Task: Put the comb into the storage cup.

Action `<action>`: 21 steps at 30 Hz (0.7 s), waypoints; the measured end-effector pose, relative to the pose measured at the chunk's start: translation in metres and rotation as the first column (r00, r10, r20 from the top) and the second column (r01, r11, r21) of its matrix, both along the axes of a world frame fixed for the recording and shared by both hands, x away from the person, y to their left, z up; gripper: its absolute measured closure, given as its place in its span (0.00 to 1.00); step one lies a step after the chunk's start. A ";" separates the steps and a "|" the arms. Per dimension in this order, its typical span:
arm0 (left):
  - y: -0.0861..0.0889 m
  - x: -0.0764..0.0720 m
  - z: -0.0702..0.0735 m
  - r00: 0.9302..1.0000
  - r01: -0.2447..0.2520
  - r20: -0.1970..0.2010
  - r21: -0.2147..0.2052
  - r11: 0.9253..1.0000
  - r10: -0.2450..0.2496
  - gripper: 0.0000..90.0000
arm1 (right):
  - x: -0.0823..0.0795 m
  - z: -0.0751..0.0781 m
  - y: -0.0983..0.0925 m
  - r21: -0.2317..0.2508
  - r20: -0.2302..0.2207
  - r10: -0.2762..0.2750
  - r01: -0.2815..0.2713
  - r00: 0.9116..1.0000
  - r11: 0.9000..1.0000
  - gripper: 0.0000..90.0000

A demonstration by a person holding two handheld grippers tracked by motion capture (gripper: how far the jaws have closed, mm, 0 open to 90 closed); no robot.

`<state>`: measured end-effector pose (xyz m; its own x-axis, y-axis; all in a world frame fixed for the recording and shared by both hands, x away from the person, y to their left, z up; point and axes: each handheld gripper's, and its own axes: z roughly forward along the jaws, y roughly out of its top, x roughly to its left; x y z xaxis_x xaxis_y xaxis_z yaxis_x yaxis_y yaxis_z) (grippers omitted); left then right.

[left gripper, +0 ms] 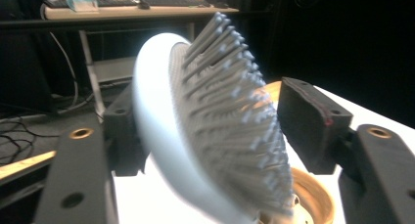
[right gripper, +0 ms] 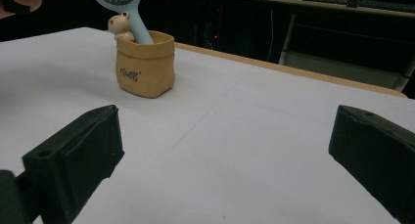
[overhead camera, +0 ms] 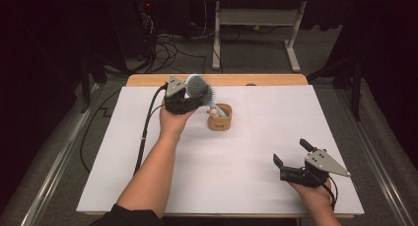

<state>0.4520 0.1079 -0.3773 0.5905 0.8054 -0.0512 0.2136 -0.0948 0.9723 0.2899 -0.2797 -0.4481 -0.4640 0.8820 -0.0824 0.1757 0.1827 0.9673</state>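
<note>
My left gripper (overhead camera: pixel 196 98), jaws slack around the hairbrush (overhead camera: pixel 200 88) head, sits at ten o'clock from the holder (overhead camera: pixel 220 117); the handle slants down into it toward four o'clock.

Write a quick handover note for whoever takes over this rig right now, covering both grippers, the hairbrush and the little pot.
Left gripper: jaws either side of the hairbrush head; in the left gripper view the right pad stands off the bristles, so count it as released.
Right gripper: open, empty, resting near the table's right front.
Hairbrush: handle down in the tan pot, head leaning out to the left.
Done: brush is in the pot.
Left: back the left gripper off the head without tipping the pot.
</note>
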 end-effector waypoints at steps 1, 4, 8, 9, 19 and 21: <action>0.000 0.000 0.000 1.000 0.000 -0.001 0.007 1.000 0.000 0.36 | 0.000 0.000 0.000 0.000 0.000 0.000 0.000 1.000 1.000 0.00; 0.001 0.001 0.000 1.000 -0.001 -0.013 0.000 1.000 0.001 0.32 | 0.000 0.000 0.000 0.001 0.003 0.001 -0.001 1.000 1.000 0.00; 0.001 0.000 0.000 1.000 0.001 -0.012 0.000 1.000 -0.001 0.29 | 0.000 0.000 0.000 0.001 0.003 0.000 0.000 1.000 1.000 0.00; 0.001 0.000 0.000 1.000 -0.001 -0.014 -0.002 1.000 0.001 0.27 | 0.000 0.000 0.000 0.002 0.003 0.001 -0.001 1.000 1.000 0.00; 0.000 -0.001 0.000 1.000 0.008 -0.023 -0.002 1.000 -0.008 0.14 | 0.000 0.000 0.000 0.002 0.004 0.001 -0.001 1.000 1.000 0.00; 0.000 -0.002 0.001 1.000 0.011 -0.025 -0.005 1.000 -0.012 0.09 | 0.000 0.000 0.001 0.001 0.005 0.001 -0.001 1.000 1.000 0.00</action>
